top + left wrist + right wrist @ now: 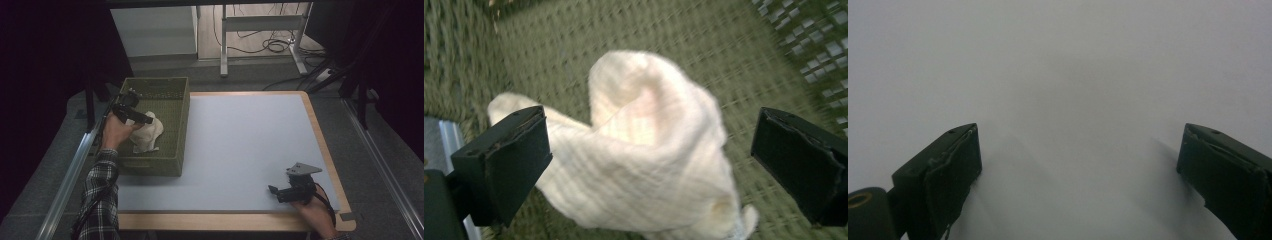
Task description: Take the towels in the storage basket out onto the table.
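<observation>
In the high view, an olive-green basket [176, 131] stands at the left edge of the pale grey tabletop [240, 145], left of centre in the frame. A crumpled cream cloth [149, 134] lies inside it, toward the basket's near left part. The left hand-held gripper [141, 119] reaches over the basket's left wall, held by a hand whose checked sleeve [100, 195] comes up from the lower left of the frame; its tip is right at the top of the cloth. The right hand-held gripper [274, 190] rests low over the bare tabletop in the lower right of the frame, well apart from the basket, with its grey three-cornered plate [303, 169] on top.

In the left gripper view, the cloth [649, 155] lies bunched on the woven floor of the basket [734, 60], filling the centre and lower middle of the frame. The two black jaws stand wide apart at the lower left and lower right, with the cloth between them. Whether the left jaw touches the fabric I cannot tell; the right one stands clear of it, so nothing is clamped.

In the right gripper view, the jaws are spread wide at the lower corners of the frame, holding nothing, with plain grey tabletop [1068, 80] beyond them.
</observation>
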The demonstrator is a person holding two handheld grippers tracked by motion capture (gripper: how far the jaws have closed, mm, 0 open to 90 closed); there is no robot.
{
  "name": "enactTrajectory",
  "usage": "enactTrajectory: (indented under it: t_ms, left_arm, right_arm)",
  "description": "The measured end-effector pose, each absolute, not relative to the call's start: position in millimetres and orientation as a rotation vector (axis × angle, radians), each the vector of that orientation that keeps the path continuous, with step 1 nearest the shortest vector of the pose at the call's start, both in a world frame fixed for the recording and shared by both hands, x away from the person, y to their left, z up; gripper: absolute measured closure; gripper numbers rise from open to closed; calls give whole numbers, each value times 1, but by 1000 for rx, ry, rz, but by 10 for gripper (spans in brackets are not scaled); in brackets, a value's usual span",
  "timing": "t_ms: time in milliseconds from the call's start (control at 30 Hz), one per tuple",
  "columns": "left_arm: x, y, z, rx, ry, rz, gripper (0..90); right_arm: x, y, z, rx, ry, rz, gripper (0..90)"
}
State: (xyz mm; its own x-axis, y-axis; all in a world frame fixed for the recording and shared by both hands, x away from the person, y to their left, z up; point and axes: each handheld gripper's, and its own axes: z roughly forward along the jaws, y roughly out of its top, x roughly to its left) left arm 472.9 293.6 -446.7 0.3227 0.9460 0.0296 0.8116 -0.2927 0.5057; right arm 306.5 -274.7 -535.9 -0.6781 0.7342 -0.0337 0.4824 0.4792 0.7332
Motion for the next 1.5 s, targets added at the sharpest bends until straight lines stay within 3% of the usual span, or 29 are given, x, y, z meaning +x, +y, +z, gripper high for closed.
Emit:
enactTrajectory:
  t_ms: [667,800,933,967,1100,1500]
  left_arm:
    - [513,271,-504,2442,1762,144,58]
    - [513,268,-505,2489,1783,150,181]
    - [509,266,-500,2523,1757,182,415]
    - [508,265,-499,2535,1751,196,523]
    - [507,262,-497,2562,1737,224,695]
    - [494,269,-473,2434,1640,270,731]
  right_arm:
    - [306,-275,-536,1023,2386,1023,43]
    - [306,-275,-536,1023,2386,1023,43]
    - [306,-275,-536,1024,2386,1023,43]
    - [306,-275,-536,1023,2386,1023,43]
    - [306,-275,-536,1023,2386,1023,43]
    - [306,-275,-536,1023,2386,1025,43]
